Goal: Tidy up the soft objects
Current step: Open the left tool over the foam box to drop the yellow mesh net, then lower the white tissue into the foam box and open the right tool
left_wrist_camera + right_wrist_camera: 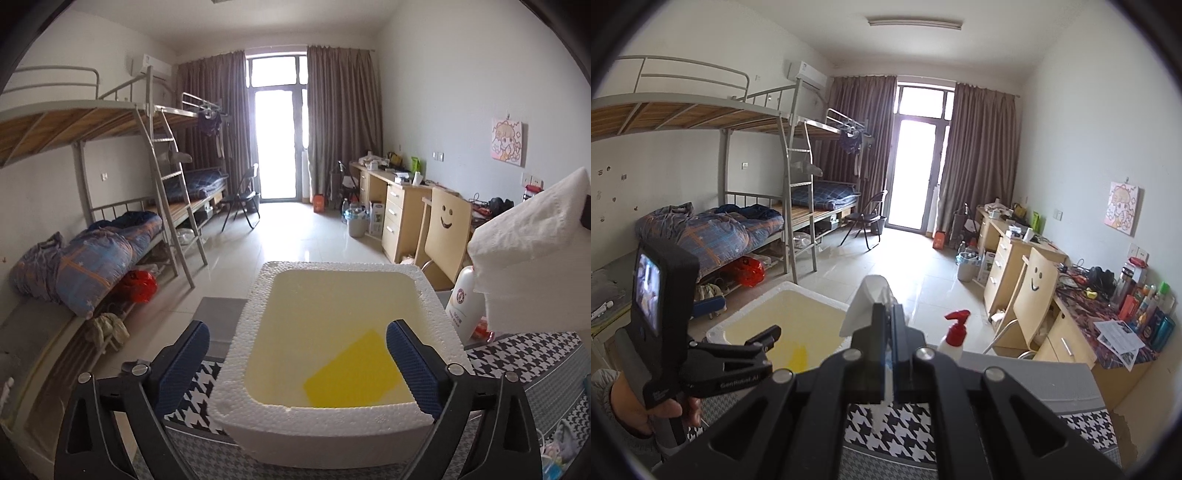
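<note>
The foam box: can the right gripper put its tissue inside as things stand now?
Probably yes. The foam box is open on top, holding only a yellow sponge. The right gripper, shut on the tissue, is beside it; the open left gripper hovers over the near rim.

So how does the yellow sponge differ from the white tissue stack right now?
The yellow sponge lies flat on the floor of the foam box; the white tissue stack is up in the air beside the box.
The sponge is free, below the open left claw; the tissue stack is pinched in the shut right claw.
The sponge is one thin sheet; the tissue is a thick folded wad.
Both look soft.
</note>
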